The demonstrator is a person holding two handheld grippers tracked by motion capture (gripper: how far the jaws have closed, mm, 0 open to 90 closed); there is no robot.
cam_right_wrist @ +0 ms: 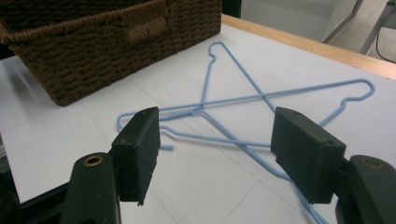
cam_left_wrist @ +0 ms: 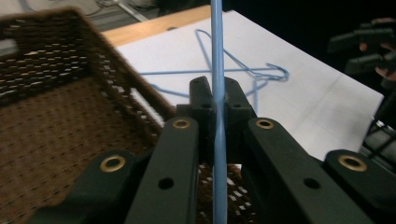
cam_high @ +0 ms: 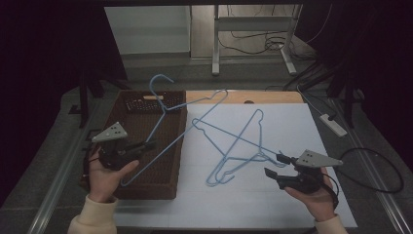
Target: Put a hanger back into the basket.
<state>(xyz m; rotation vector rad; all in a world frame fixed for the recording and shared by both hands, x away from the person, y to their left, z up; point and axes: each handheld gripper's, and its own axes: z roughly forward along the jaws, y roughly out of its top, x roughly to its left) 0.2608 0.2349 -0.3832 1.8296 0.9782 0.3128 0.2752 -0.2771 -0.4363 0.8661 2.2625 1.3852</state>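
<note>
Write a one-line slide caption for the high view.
Left tongs hold a blue hanger over the basket.

The high view looks forward and down from above my side of the table. My left gripper view sits close over the basket, facing across the table. My right gripper view sits low, facing the basket. All three share the basket and hangers.
</note>
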